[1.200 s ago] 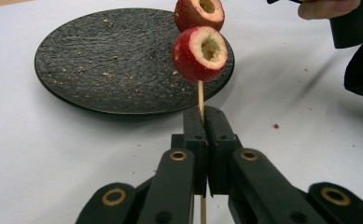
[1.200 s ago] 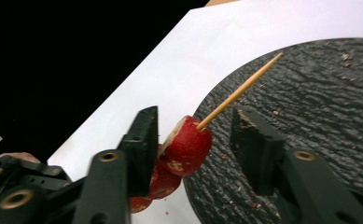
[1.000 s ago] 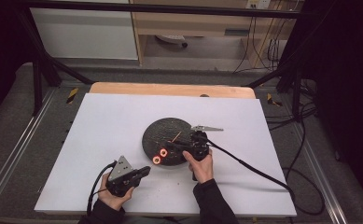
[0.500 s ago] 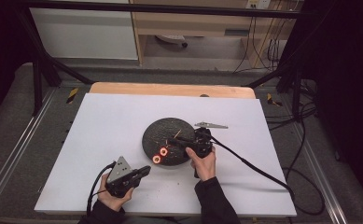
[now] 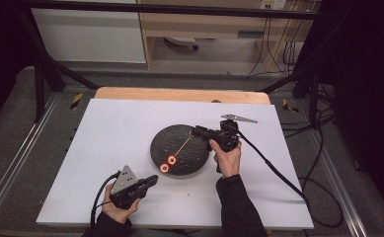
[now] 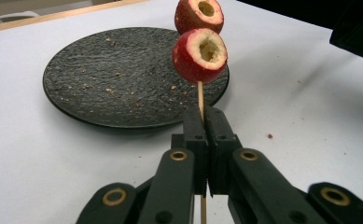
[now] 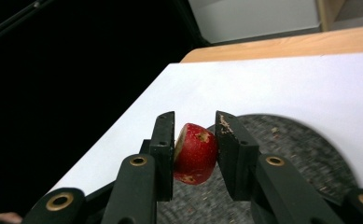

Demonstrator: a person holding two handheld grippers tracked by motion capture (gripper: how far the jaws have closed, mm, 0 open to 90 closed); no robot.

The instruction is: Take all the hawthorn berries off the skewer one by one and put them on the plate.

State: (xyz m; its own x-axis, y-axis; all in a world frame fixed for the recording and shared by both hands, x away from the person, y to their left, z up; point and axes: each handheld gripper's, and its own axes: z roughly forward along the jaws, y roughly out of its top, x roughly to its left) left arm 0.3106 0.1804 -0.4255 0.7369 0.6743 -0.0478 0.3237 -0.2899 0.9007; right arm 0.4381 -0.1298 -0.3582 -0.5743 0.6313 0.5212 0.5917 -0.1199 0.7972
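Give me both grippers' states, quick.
Left gripper: shut on the skewer carrying two red fruit pieces.
Right gripper: shut on a red fruit piece.

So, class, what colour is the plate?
Dark grey, slate-textured plate; the left gripper view shows it best.

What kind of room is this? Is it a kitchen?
Probably not a kitchen; it looks like a lab or workshop set up for recording. A table with a white cover stands inside a black metal frame, loose cables run across the floor, and a handheld gripper trails a cable.
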